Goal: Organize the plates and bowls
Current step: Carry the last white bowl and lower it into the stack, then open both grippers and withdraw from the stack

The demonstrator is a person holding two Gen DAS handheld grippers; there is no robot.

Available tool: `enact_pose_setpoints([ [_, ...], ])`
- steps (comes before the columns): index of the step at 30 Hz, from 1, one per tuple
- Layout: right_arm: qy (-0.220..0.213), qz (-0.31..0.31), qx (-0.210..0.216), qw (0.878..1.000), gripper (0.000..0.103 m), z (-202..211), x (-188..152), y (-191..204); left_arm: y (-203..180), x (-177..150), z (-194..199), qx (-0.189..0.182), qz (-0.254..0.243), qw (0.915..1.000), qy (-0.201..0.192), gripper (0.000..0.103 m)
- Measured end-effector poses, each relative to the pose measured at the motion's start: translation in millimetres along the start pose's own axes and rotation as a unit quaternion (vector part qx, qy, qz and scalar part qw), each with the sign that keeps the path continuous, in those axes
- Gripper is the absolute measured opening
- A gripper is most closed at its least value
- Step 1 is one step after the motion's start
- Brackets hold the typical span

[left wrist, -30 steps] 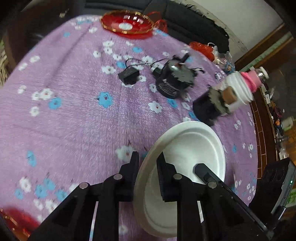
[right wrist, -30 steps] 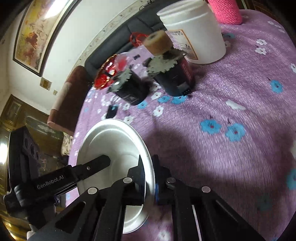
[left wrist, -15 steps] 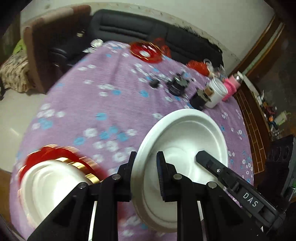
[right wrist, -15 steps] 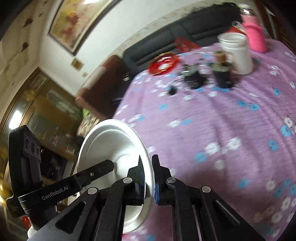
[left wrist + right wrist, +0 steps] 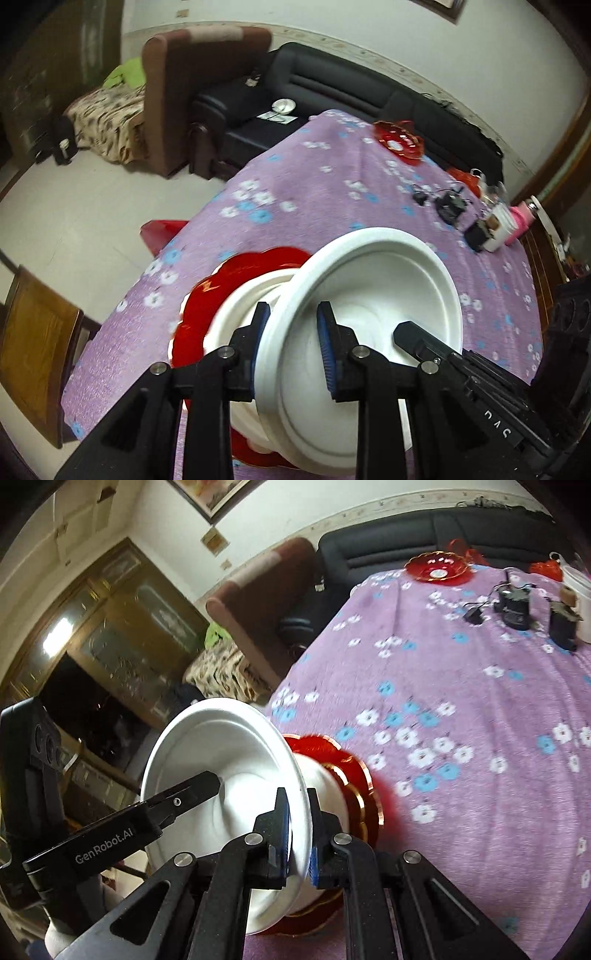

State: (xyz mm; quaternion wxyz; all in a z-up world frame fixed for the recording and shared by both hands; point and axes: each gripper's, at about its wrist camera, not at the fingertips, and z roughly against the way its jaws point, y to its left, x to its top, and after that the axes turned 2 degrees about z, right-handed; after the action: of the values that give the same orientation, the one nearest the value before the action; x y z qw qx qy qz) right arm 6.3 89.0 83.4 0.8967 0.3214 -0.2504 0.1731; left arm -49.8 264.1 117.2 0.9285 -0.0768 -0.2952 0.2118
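Observation:
Both grippers hold one white bowl [image 5: 369,295] by opposite rims, tilted on edge. My left gripper [image 5: 291,350] is shut on its near rim. My right gripper [image 5: 297,834] is shut on the other rim, and the bowl shows in the right wrist view [image 5: 214,760]. Just under it a white dish [image 5: 240,314] sits on a red gold-rimmed plate [image 5: 236,269] at the table's near corner; that plate also shows in the right wrist view [image 5: 354,782]. Another red plate [image 5: 399,142] lies at the far edge.
The table has a purple flowered cloth [image 5: 314,192]. Black devices [image 5: 448,206], a white tub [image 5: 498,229] and a pink item [image 5: 521,218] stand at the far right. A brown armchair [image 5: 177,92], black sofa [image 5: 332,88] and wooden chair [image 5: 33,339] surround the table.
Both grippers have carried the white bowl back from the table's middle to above the red plate with the white dish at the near corner. Both grips are unchanged.

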Motion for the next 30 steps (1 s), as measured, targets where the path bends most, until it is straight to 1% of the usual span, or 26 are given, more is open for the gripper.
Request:
enact_pose_setpoints([
  [2, 0.003, 0.006, -0.006, 1.0, 0.012, -5.8, -1.3, 3.1, 5.5, -2.4, -6.6, 0.008, 0.003, 1.0, 0.001, 0.026],
  [3, 0.008, 0.02, -0.021, 1.0, 0.013, -15.6, -4.9, 8.1, 8.3, -3.6, -9.8, 0.017, 0.001, 0.9999, -0.002, 0.028],
  [5, 0.007, 0.03, -0.036, 0.999, 0.013, -22.4, -5.1, 10.2, 9.7, -5.6, -12.4, 0.024, 0.0, 0.9997, -0.008, 0.032],
  [6, 0.004, 0.039, -0.047, 0.998, 0.013, -24.1, -6.6, 12.9, 10.7, -6.6, -11.1, 0.023, -0.001, 0.9996, -0.015, 0.04],
  [7, 0.002, 0.046, -0.053, 0.998, 0.013, -24.6, -7.3, 14.4, 10.9, -8.5, -7.3, 0.023, -0.002, 0.9995, -0.023, 0.05],
  [8, -0.001, 0.051, -0.056, 0.997, 0.019, -24.0, -7.1, 17.0, 10.6, -9.5, -3.5, 0.024, -0.004, 0.9991, -0.034, 0.055],
  [9, -0.006, 0.053, -0.058, 0.997, 0.031, -22.1, -6.3, 17.1, 10.0, -10.1, 0.3, 0.025, -0.005, 0.9987, -0.045, 0.062],
  [10, -0.011, 0.055, -0.059, 0.997, 0.036, -20.3, -6.3, 19.3, 9.3, -11.3, 6.1, 0.027, -0.007, 0.9978, -0.059, 0.067],
  [11, -0.02, 0.058, -0.063, 0.996, 0.044, -17.5, -6.2, 21.0, 9.3, -11.8, 9.4, 0.027, -0.007, 0.9973, -0.067, 0.07],
  [12, -0.02, 0.058, -0.063, 0.996, 0.046, -17.5, -6.2, 21.0, 9.6, -13.3, 15.7, 0.027, -0.007, 0.9964, -0.081, 0.074],
  [14, -0.041, 0.068, -0.066, 0.995, 0.047, -10.9, -5.3, 27.8, 10.2, -16.3, 25.4, 0.031, -0.008, 0.9944, -0.101, 0.074],
  [16, -0.057, 0.078, -0.071, 0.993, 0.05, -5.4, -6.0, 31.1, 9.6, -19.9, 33.8, 0.036, -0.009, 0.9925, -0.117, 0.077],
  [18, -0.072, 0.083, -0.076, 0.991, 0.053, 1.6, -8.5, 33.9, 9.0, -25.4, 43.8, 0.045, -0.008, 0.9898, -0.135, 0.079],
  [20, -0.082, 0.082, -0.074, 0.991, 0.054, 9.0, -11.3, 34.9, 7.4, -30.9, 52.7, 0.053, -0.008, 0.987, -0.151, 0.08],
  [25, -0.109, 0.073, -0.076, 0.988, 0.059, 32.5, -22.0, 31.4, -4.0, -49.0, 73.6, 0.096, -0.03, 0.9747, -0.2, 0.088],
  [30, -0.122, 0.067, -0.082, 0.987, 0.063, 48.1, -33.0, 25.5, -17.3, -60.3, 79.9, 0.128, -0.052, 0.9665, -0.216, 0.093],
])
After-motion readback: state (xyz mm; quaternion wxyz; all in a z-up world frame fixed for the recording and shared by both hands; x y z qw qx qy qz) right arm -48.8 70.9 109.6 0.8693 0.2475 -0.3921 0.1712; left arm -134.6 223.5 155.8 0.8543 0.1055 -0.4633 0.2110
